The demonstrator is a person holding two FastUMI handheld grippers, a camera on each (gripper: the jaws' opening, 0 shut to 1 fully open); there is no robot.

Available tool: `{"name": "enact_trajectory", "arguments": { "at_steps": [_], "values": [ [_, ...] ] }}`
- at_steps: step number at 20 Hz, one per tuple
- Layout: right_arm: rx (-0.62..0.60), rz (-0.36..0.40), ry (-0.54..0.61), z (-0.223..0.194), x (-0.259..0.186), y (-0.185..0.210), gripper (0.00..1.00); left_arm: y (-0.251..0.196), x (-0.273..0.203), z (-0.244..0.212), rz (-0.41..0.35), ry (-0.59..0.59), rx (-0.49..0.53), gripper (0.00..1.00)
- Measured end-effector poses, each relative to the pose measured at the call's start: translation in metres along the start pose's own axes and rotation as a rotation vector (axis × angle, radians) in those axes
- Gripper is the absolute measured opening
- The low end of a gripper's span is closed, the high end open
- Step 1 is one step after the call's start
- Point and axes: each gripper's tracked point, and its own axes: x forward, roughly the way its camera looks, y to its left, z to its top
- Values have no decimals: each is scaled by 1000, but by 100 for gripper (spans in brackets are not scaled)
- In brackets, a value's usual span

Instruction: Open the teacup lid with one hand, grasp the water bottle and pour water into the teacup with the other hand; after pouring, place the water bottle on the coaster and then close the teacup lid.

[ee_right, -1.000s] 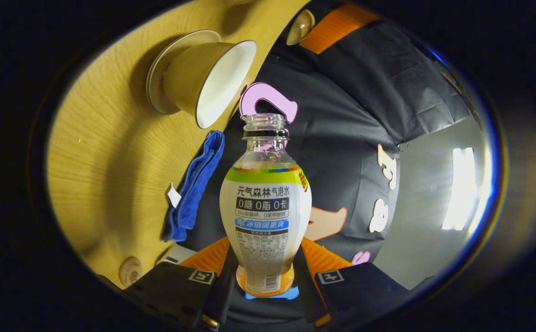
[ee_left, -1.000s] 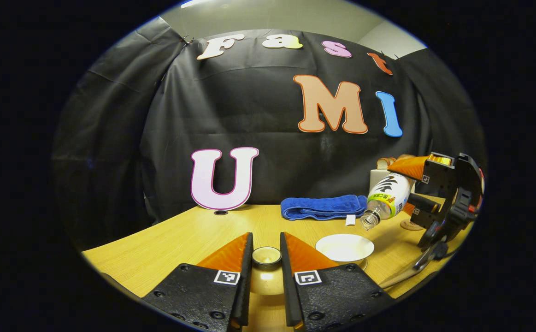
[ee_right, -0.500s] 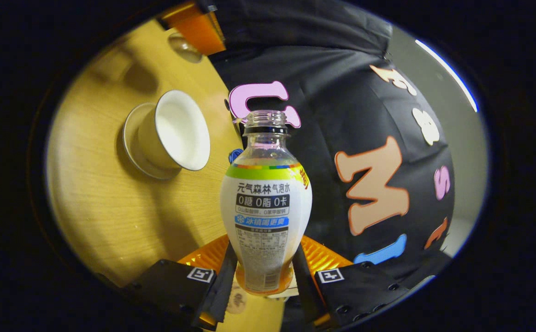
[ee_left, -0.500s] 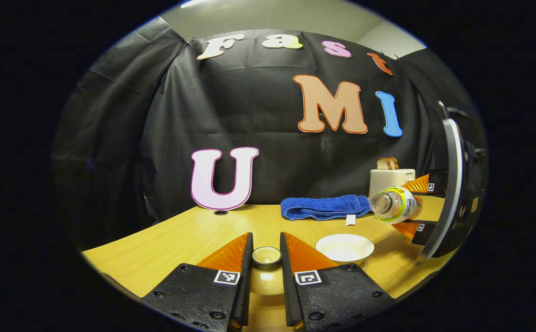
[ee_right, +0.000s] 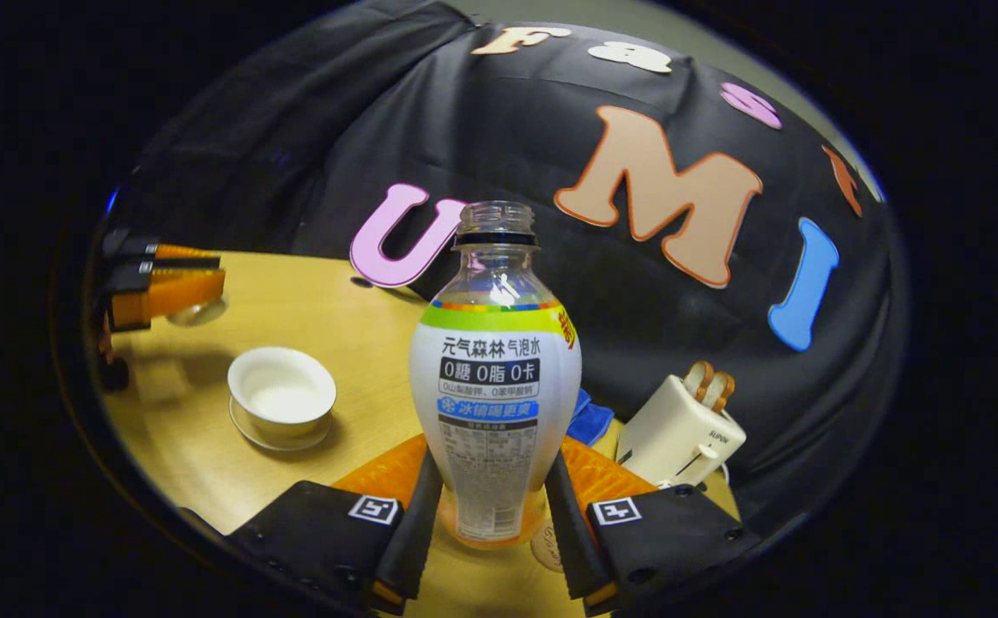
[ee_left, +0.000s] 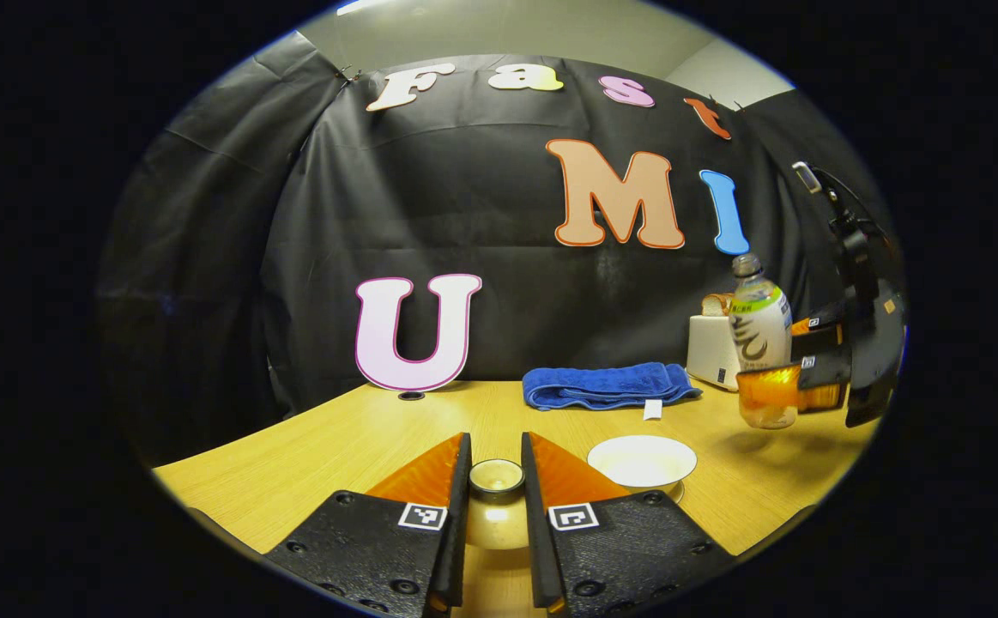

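Water bottle [ee_right: 495, 378]: standing upright at centre of the right gripper view, uncapped, lower body pinched between the two fingers of my right tool [ee_right: 493, 515], which is gripping it on both sides. In the left gripper view the same bottle [ee_left: 759, 330] is hanging at right of frame, clear of the desk [ee_left: 361, 438].

Coaster [ee_right: 547, 544]: partly showing at bottom centre, just below and beside the bottle's base; whether they are touching, I cannot tell.

Teacup [ee_right: 282, 396]: sitting open on its saucer [ee_right: 279, 438] at lower left of the right gripper view, well apart from the bottle.

Teacup lid [ee_left: 497, 502]: my left tool [ee_left: 496, 493] is closing narrowly on its knob at bottom centre of the left gripper view, fingers on both sides.

Blue towel [ee_left: 606, 384]: lying folded toward the back of the desk.

Toaster [ee_right: 679, 433]: standing at lower right of the right gripper view, bread slices in its slots.
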Motion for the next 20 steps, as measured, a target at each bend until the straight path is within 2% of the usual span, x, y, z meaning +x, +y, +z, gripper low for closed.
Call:
{"name": "enact_trajectory", "arguments": {
  "at_steps": [5,9,14,16,20],
  "values": [
    [220,-90,-12,-9,14,-70,68,0,0,0,0,0,0,29],
    [304,-145,-12,-30,16,-107,66,0,0,0,0,0,0,28],
    [364,-155,9,-60,21,-123,66,0,0,0,0,0,0,29],
    [385,-131,8,-65,22,-119,66,0,0,0,0,0,0,29],
    [365,-130,23,-77,23,-116,65,0,0,0,0,0,0,29]
  ]
}}
